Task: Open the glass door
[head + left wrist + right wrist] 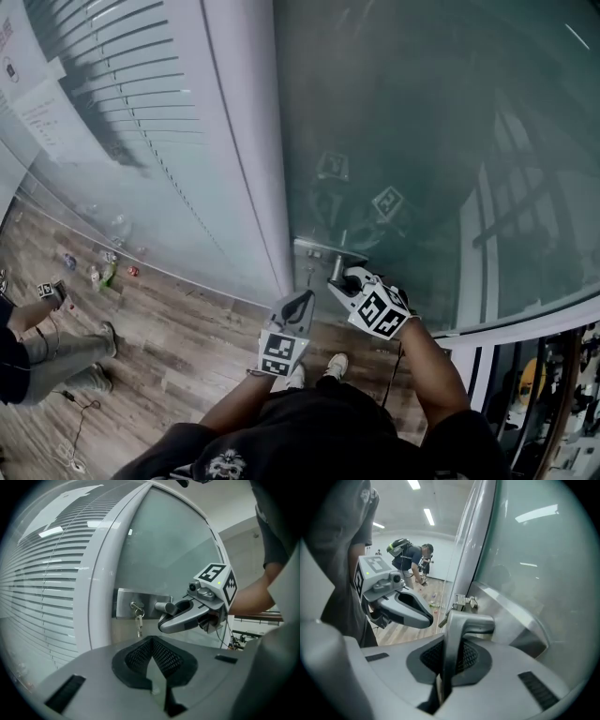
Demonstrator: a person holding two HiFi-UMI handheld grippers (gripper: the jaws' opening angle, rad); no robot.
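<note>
Glass door: is standing upright to the right of the white frame post, long axis vertical, its lock edge lying against the post.
Handle: is sitting low on the door's left edge on a metal lock plate; a round neck is sticking out from the plate and the lever is bending off it, running roughly level along the glass, away from the post.
Keys: are hanging from the cylinder just left of the neck.
Hard to make out: the lever's free end is lying buried between the right jaws, so its exact tilt is not readable; the glass is giving back only dim reflections of the 2 marker cubes; the door's top and bottom are running out of frame.
Right gripper: jaws are pinching the lever, pads pressing on both of its sides, tips reaching toward the neck.
Left gripper: jaws are pressed together with nothing between them; it is hovering just left of the right gripper, near the plate but touching nothing.
Background: a person is bending over on the wooden floor.
</note>
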